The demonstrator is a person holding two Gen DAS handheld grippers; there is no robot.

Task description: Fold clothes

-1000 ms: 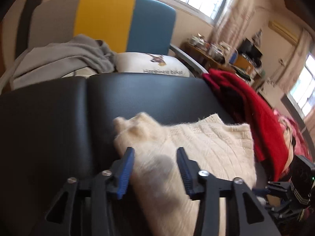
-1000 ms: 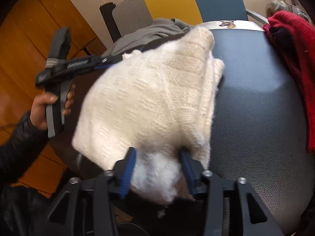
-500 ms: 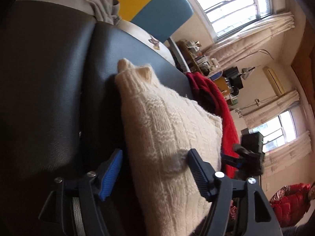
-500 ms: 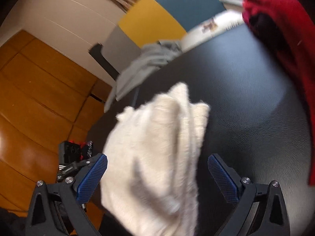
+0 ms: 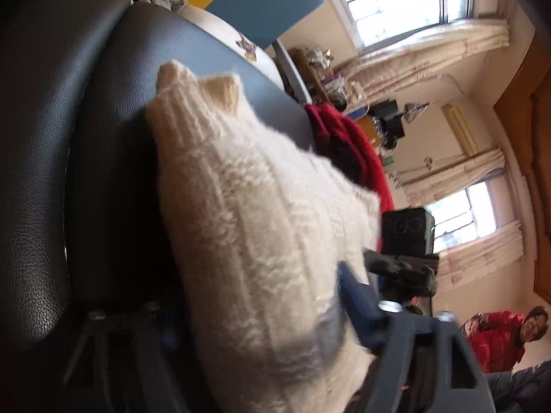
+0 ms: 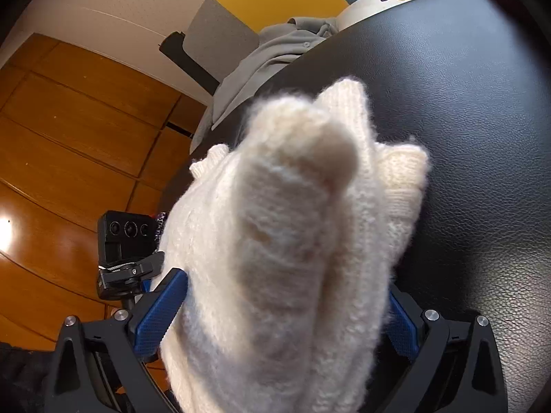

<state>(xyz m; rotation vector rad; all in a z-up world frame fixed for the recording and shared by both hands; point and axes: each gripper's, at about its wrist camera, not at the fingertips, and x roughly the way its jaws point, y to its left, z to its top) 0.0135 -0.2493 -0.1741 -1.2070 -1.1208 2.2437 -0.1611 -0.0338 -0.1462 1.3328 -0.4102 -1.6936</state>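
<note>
While the black leather seat (image 6: 465, 110) fills both views, the cream knit sweater (image 6: 292, 241) lies bundled on it, folded over into a thick wad but not yet squared or set aside. A red garment (image 5: 358, 161) and a grey one (image 6: 268, 58) wait unfolded nearby, so most of the task looks left. The right gripper (image 6: 286, 313) stands spread wide, jaws closing, with the sweater between them; the left gripper (image 5: 261, 316) is likewise closing around its edge. No readable writing; the white cushion's (image 6: 385, 0) print is too small.
</note>
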